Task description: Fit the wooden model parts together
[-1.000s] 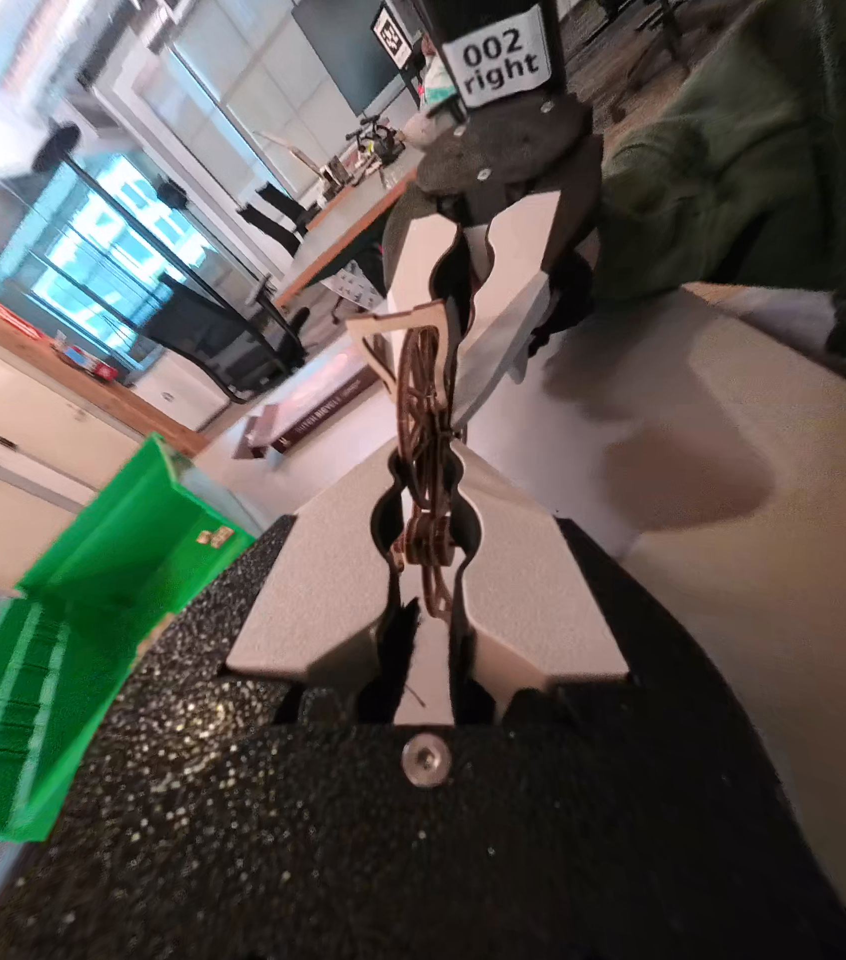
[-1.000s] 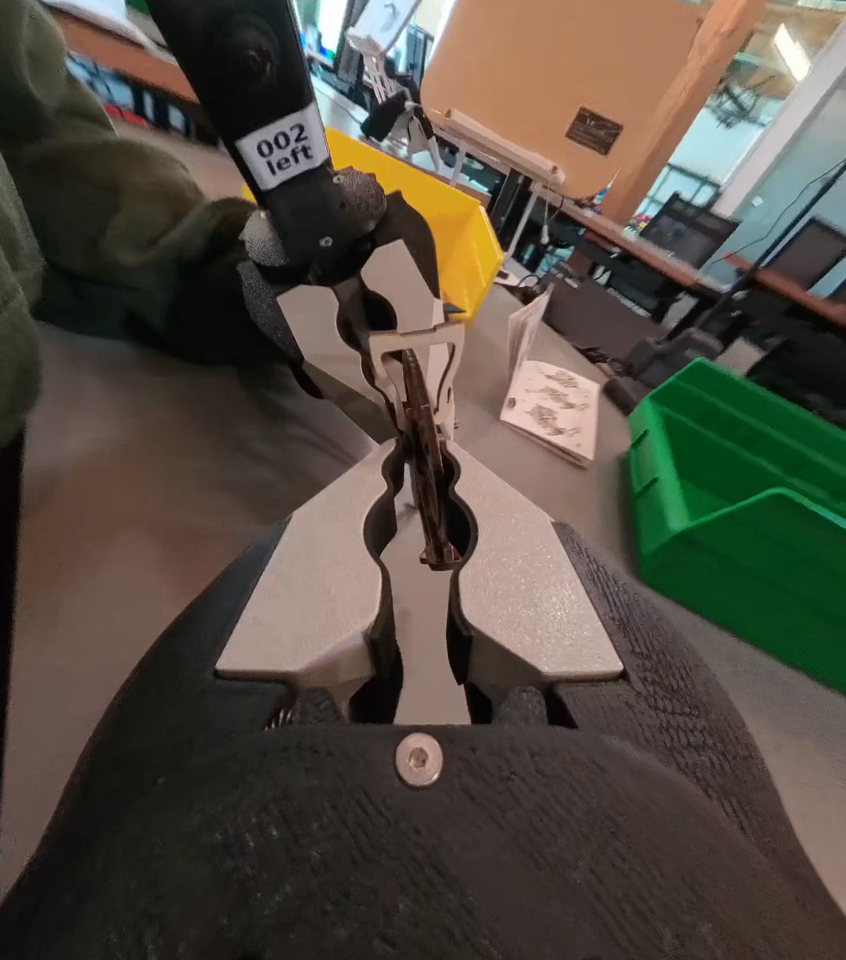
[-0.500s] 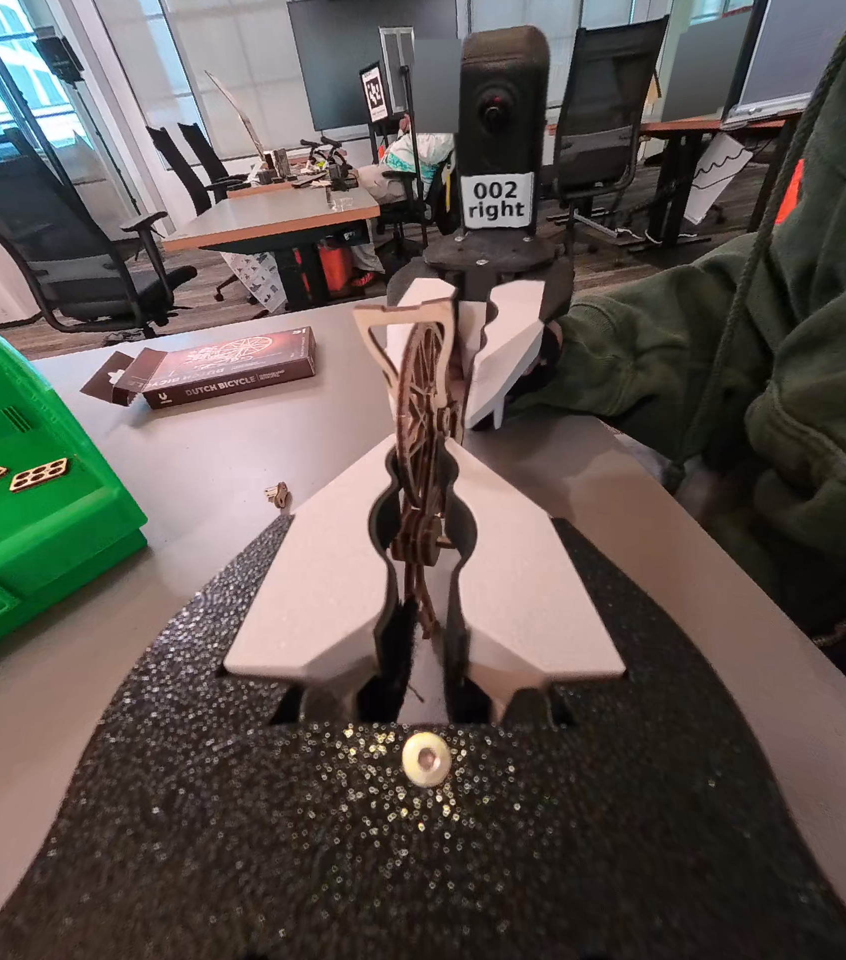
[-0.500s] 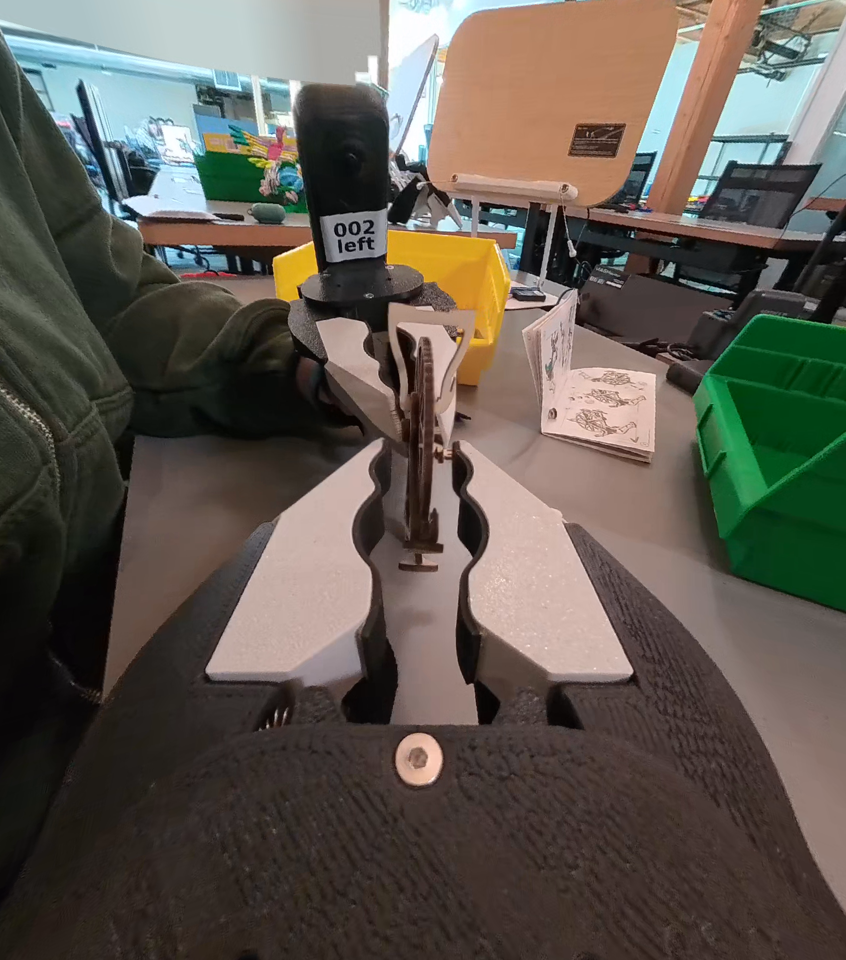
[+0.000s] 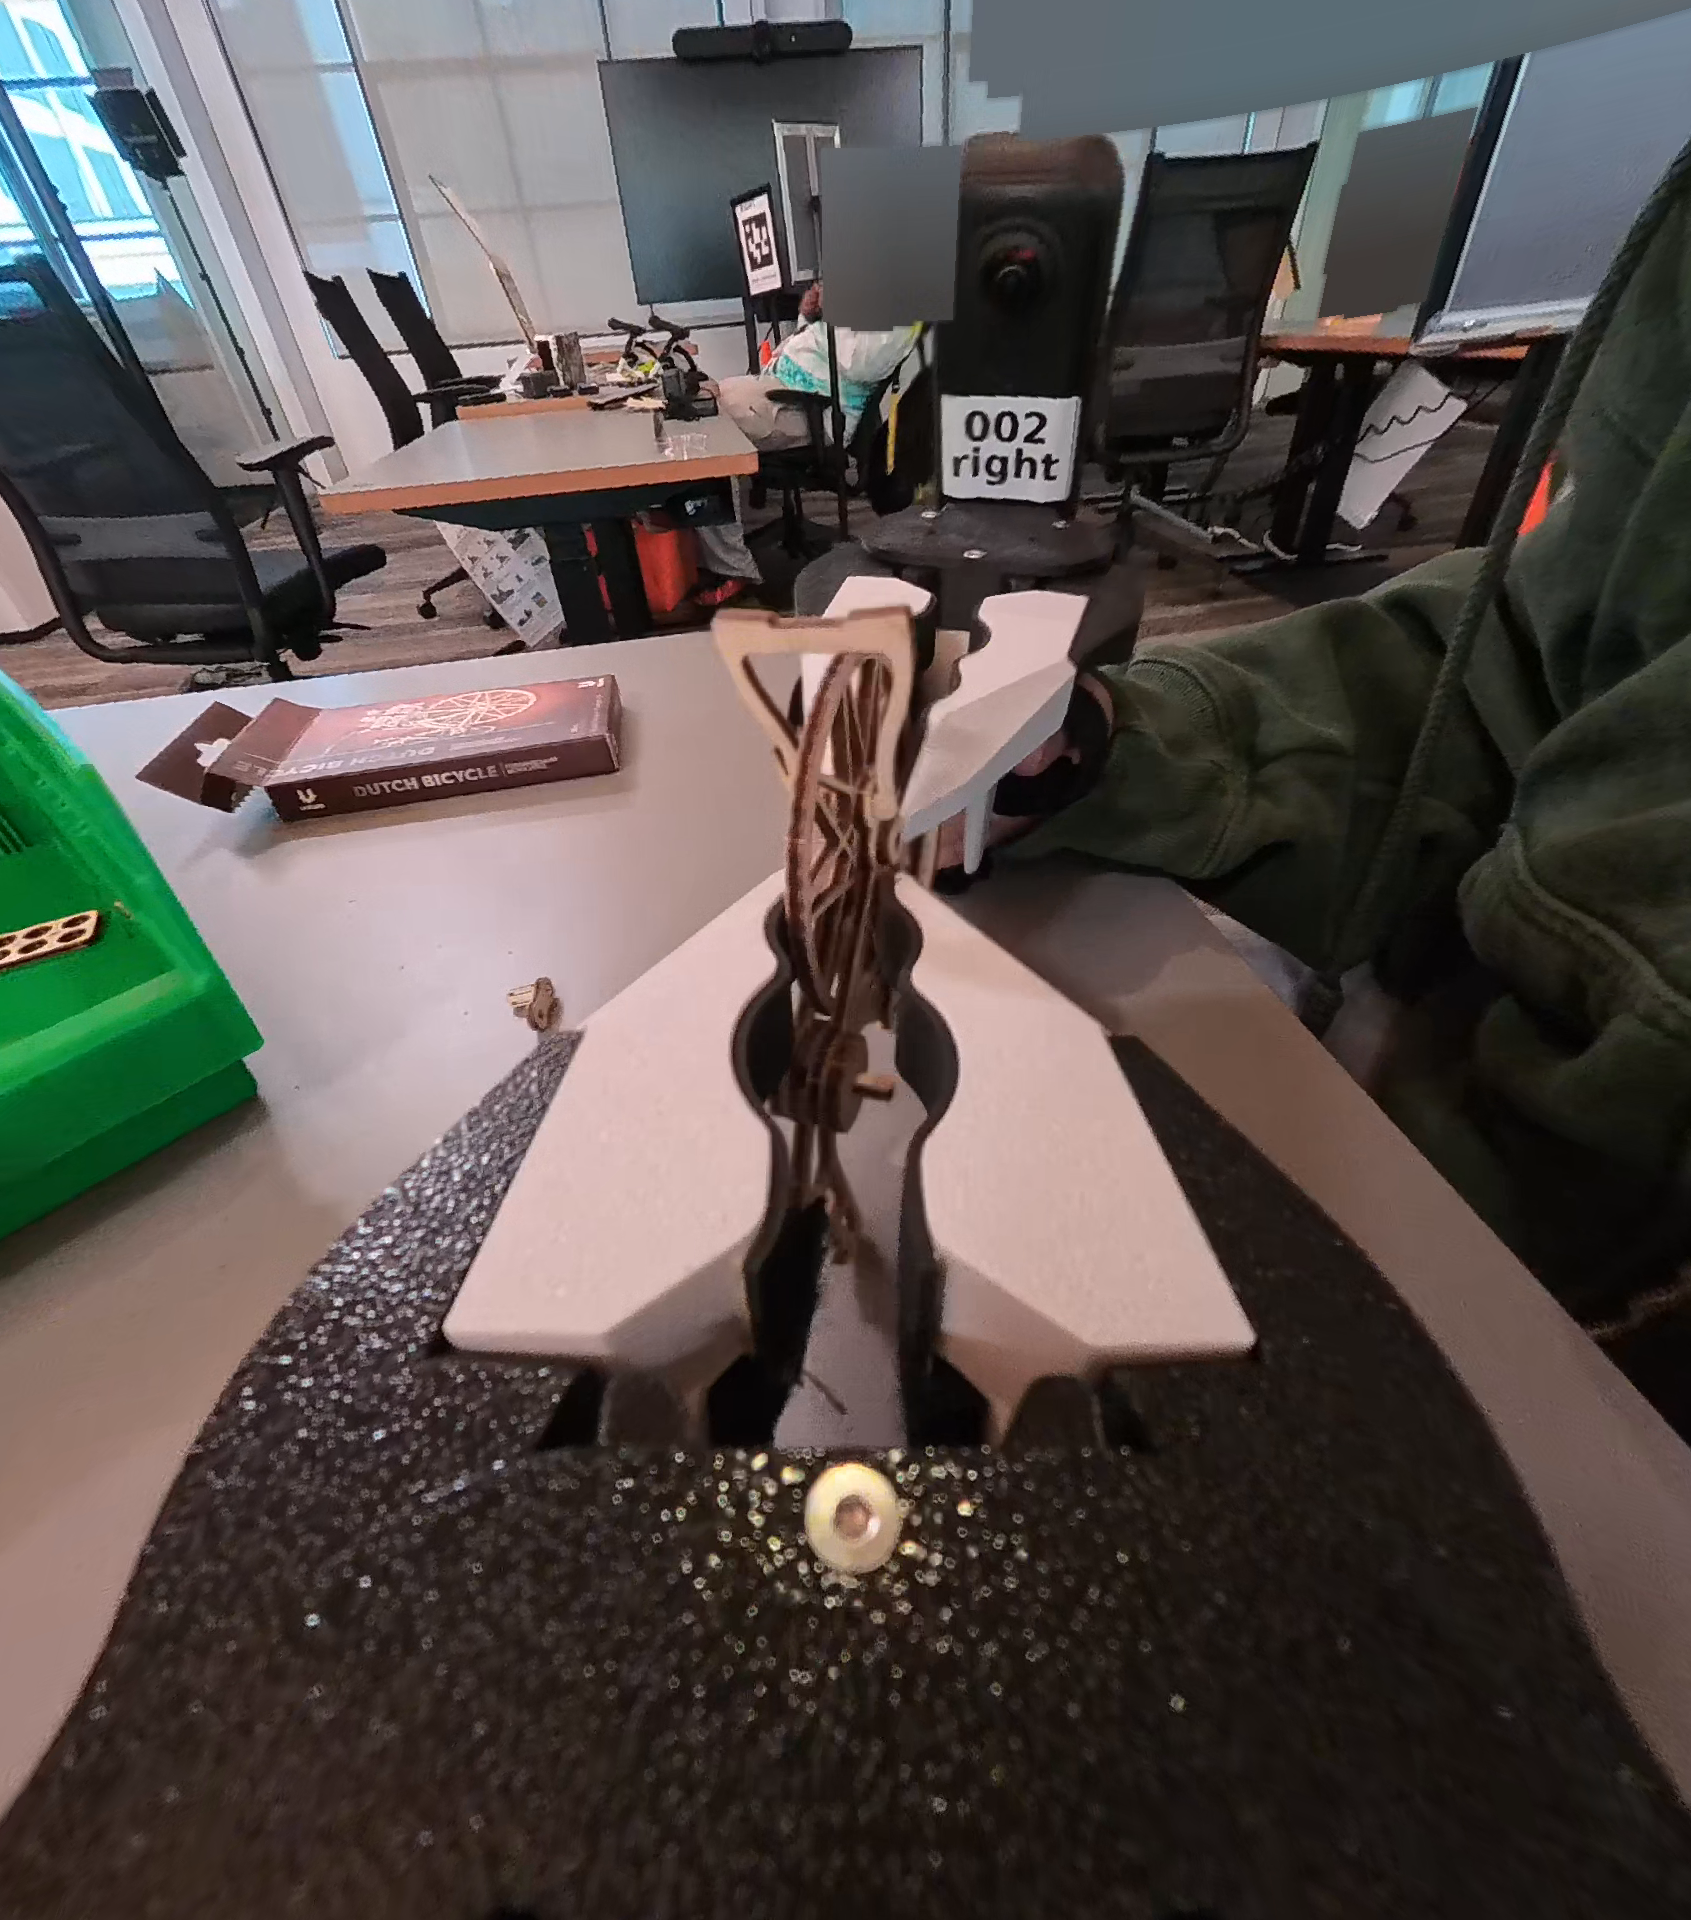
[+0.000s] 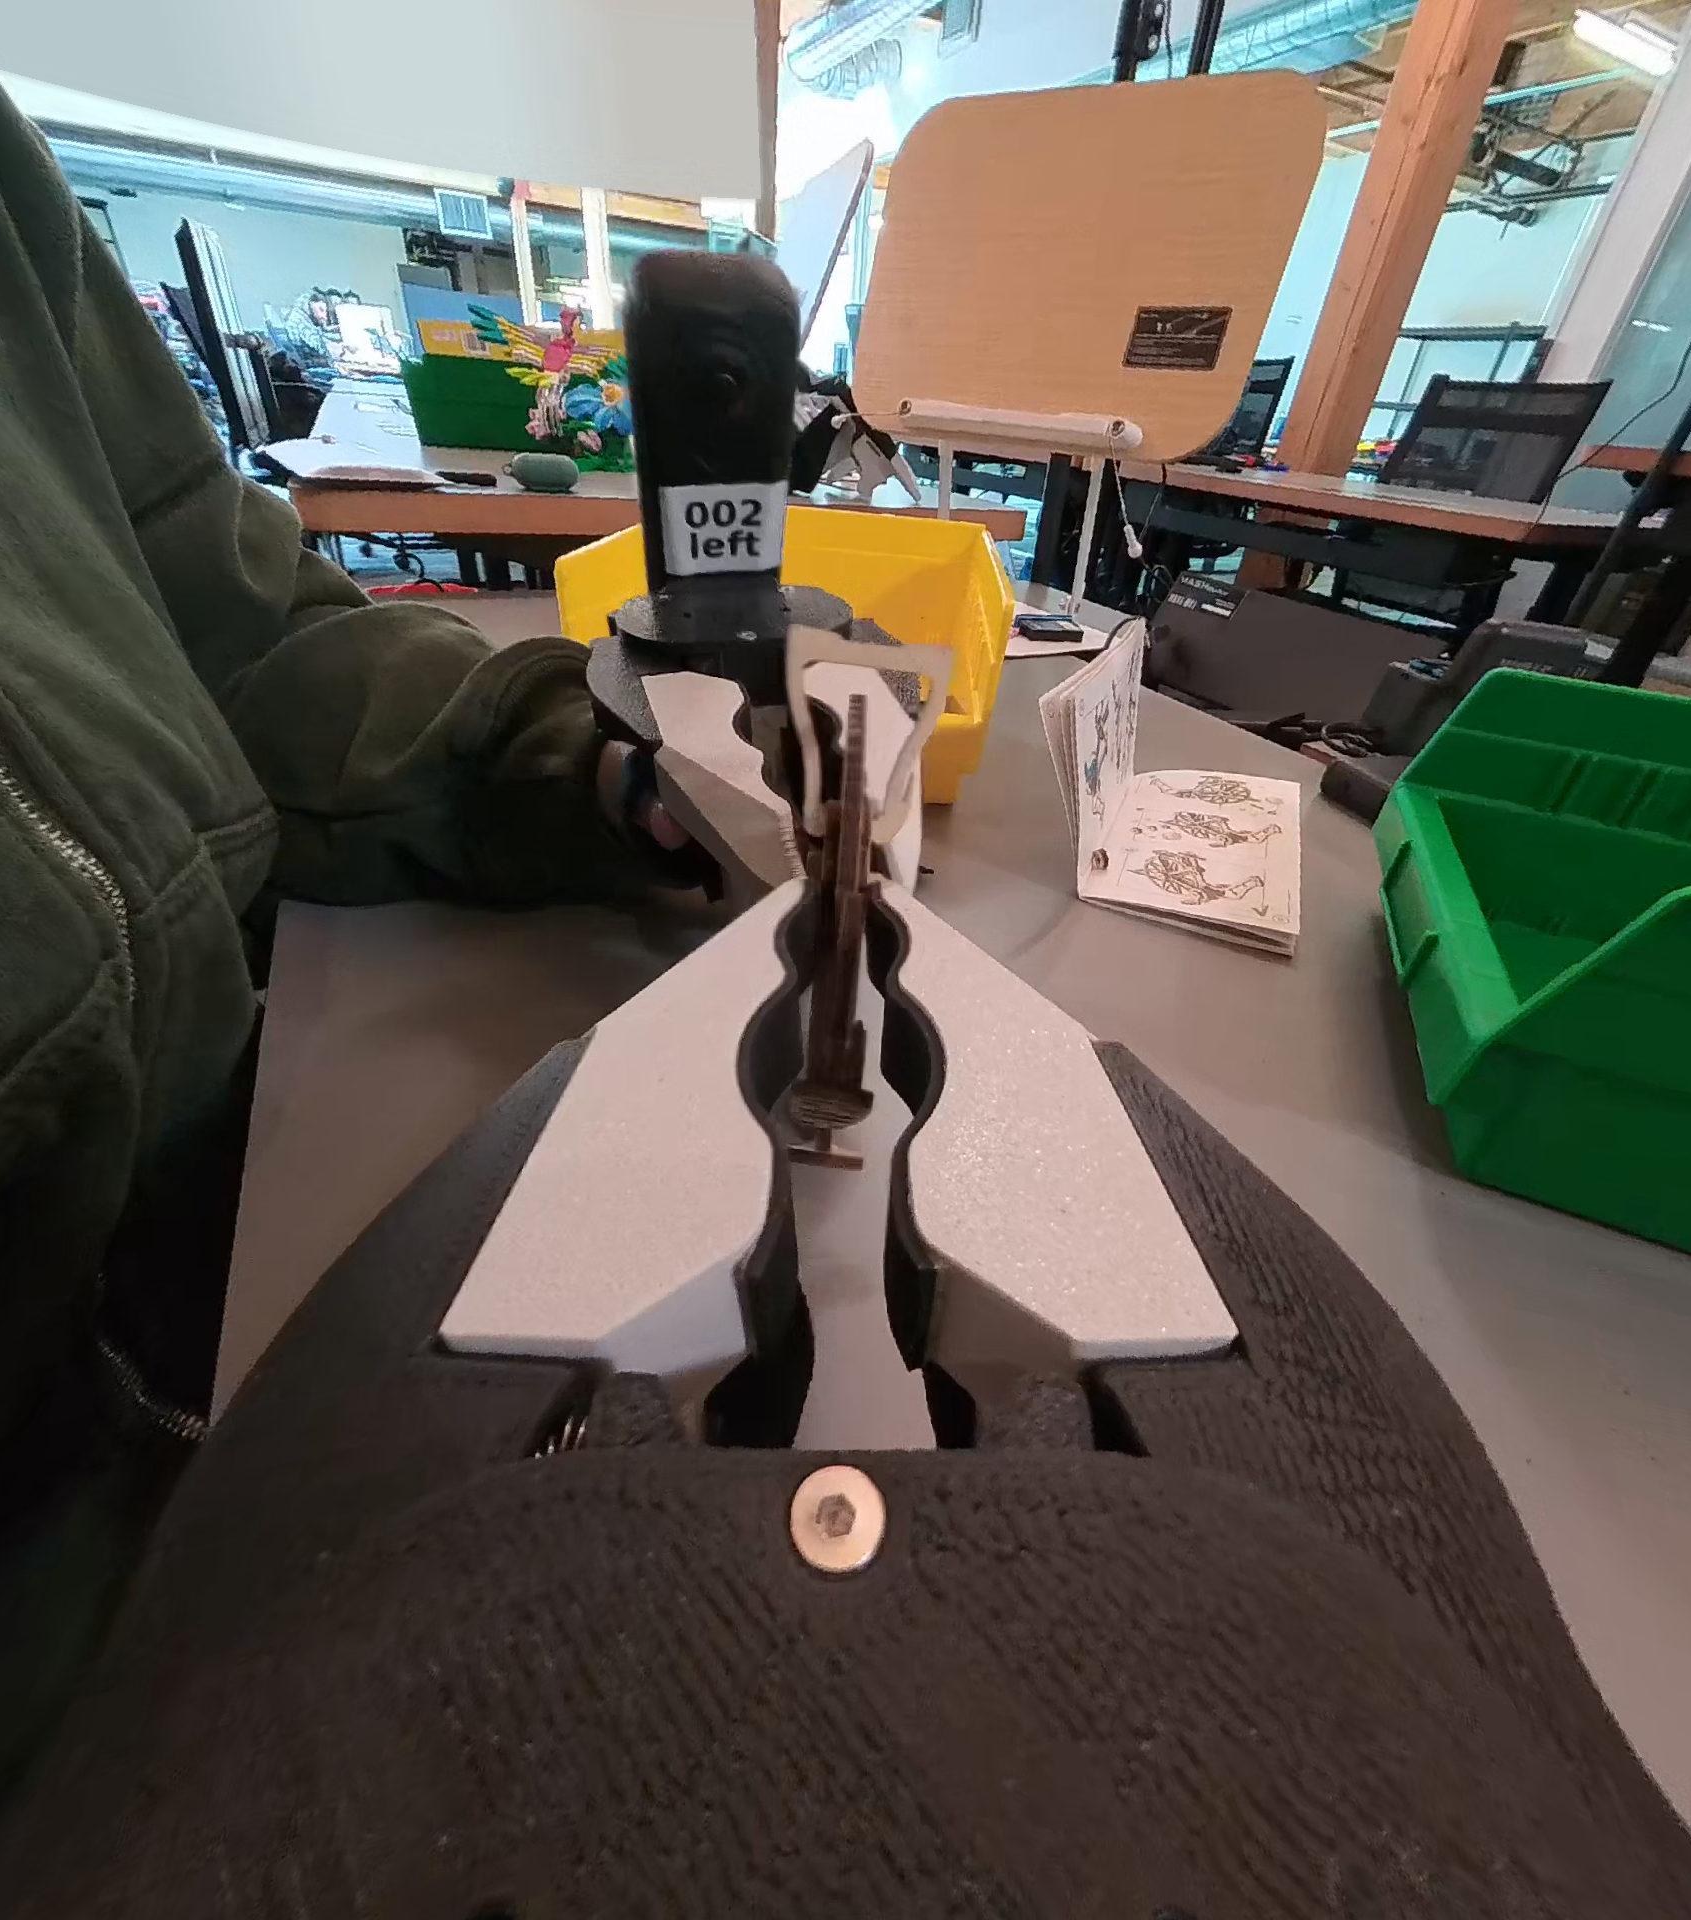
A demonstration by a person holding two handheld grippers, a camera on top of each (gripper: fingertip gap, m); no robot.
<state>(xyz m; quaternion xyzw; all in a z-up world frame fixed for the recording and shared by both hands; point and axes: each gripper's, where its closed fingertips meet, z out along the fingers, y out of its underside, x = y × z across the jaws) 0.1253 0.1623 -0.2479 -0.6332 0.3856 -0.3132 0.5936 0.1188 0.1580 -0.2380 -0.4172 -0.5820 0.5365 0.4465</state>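
Note:
A wooden model, a dark spoked wheel (image 5: 836, 831) with a light wooden fork (image 5: 815, 649) over its top, is held edge-on above the grey table (image 5: 384, 935). My left gripper (image 5: 843, 902) is shut on the near side of the wheel. My right gripper (image 5: 934, 665) faces it from the far side, close against the fork. In the right wrist view my right gripper (image 6: 846, 896) is shut on the wheel (image 6: 846, 831). The fork (image 6: 867, 675) rises beyond it in front of the left gripper (image 6: 799, 748). Where each jaw touches is partly hidden.
A green bin (image 5: 41, 1039) with small wooden pieces stands at the left. A brown box (image 5: 425, 748) and a small loose wooden part (image 5: 534, 1003) lie on the table. The right wrist view shows a yellow bin (image 6: 934, 582), an instruction booklet (image 6: 1194, 842) and another green bin (image 6: 1599, 987). A green sleeve (image 5: 1340, 748) is close. My two grippers' fingertips are within a few centimetres of each other.
Both grippers have rolled from a strong tilt back to level, still holding the wheel and fork between them. The model now stands upright above the table.

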